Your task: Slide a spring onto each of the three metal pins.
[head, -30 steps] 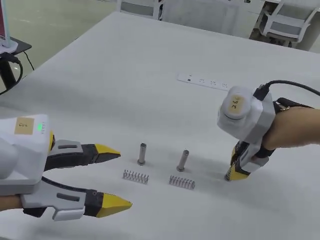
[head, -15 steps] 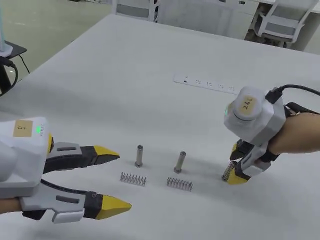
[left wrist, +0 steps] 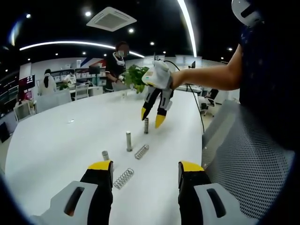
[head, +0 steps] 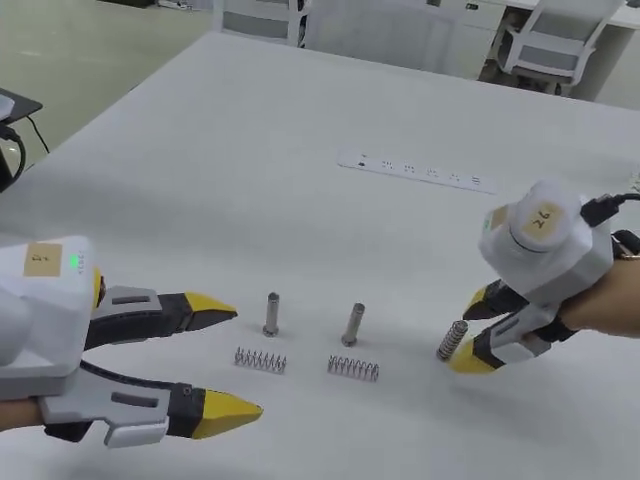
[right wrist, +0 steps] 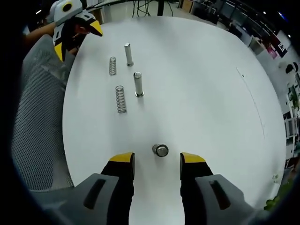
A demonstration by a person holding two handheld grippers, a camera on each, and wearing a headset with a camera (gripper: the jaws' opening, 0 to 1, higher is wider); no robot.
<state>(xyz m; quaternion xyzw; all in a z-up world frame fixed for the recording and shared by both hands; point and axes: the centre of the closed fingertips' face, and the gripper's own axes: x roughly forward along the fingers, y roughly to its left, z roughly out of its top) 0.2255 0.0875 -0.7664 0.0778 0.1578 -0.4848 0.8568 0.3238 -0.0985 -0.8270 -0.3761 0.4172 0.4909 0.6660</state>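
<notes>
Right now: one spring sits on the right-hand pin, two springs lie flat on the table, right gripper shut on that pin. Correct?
Wrong on the grip: the right gripper is open, jaws apart either side of the pin, per the right gripper view. Spring on it and two flat springs: correct.

Head view's bright and even, only faint soft shadows on the white desk (head: 300,150). Both gripper views bend hard toward the edges; in the left one a ceiling light strip (left wrist: 186,23) blows out around 12 o'clock.
</notes>
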